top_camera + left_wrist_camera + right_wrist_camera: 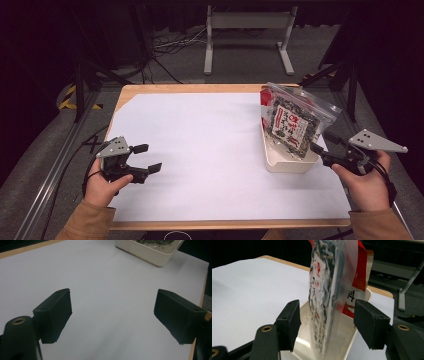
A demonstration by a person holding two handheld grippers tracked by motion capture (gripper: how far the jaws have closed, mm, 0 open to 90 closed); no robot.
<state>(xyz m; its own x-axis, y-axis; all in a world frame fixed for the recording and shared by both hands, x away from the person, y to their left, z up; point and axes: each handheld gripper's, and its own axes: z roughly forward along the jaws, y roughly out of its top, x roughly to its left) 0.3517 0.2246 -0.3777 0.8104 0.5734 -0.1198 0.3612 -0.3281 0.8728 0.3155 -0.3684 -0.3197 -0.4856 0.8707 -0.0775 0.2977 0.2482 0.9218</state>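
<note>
A clear zip bag (295, 120) with a dark printed snack packet inside stands tilted in a cream tray (287, 165) at the table's right. A red packet (360, 272) sits behind it in the tray. My right gripper (325, 144) is at the tray's right near corner, open. In the right gripper view the bag's (324, 290) edge stands between the jaws of the right gripper (327, 320), and neither pad presses on it. My left gripper (148, 158) hovers low over the white paper at the left, open and with nothing in it; the left gripper (112, 312) looks toward the tray (150, 255).
A white paper sheet (210, 150) covers most of the wooden table (200, 88). Beyond the far edge, a grey metal stand (247, 20) and loose cables (170, 45) lie on the floor. Dark tripod legs flank both sides of the table.
</note>
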